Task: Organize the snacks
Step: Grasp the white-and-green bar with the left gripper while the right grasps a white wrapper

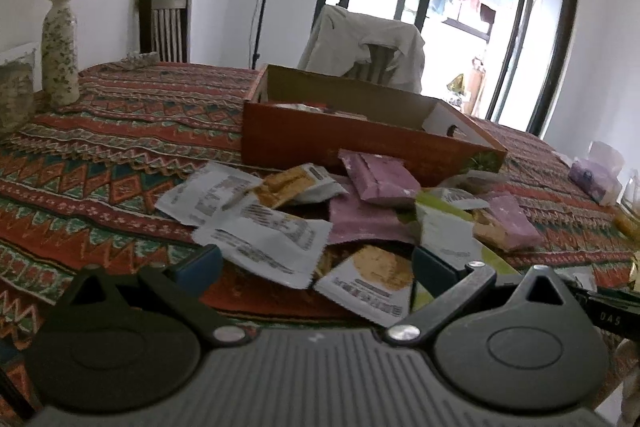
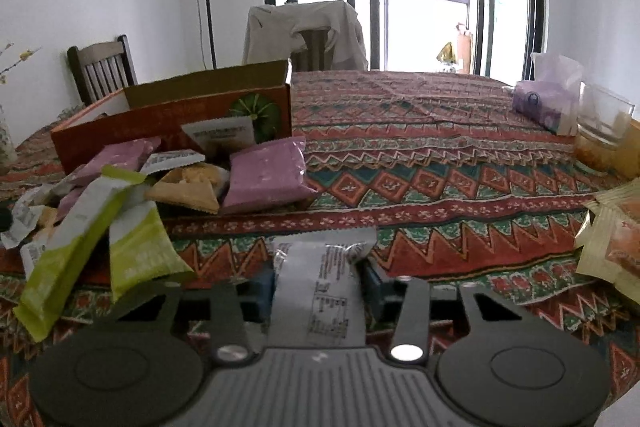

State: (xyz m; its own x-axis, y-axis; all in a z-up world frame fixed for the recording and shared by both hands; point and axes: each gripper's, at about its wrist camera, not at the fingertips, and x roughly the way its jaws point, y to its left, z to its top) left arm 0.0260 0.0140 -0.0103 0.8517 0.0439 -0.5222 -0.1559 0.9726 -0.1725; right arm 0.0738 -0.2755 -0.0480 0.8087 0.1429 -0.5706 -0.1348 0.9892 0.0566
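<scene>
A pile of snack packets lies on the patterned tablecloth in front of an open orange cardboard box (image 1: 320,139), which also shows in the right wrist view (image 2: 172,119). The pile holds white packets (image 1: 264,239), purple packets (image 1: 380,179) and green bars (image 2: 72,251). My left gripper (image 1: 316,267) is open and empty, low over the near edge of the pile, with a white cracker packet (image 1: 368,283) between its fingers. My right gripper (image 2: 318,279) is shut on a silver-white packet (image 2: 320,279), held just above the cloth to the right of the pile.
A flowered vase (image 1: 60,51) stands at the table's far left. A purple tissue pack (image 2: 548,99), a glass (image 2: 604,115) and yellow-orange snack bags (image 2: 616,239) sit at the right. Two chairs (image 2: 308,39) stand behind the table.
</scene>
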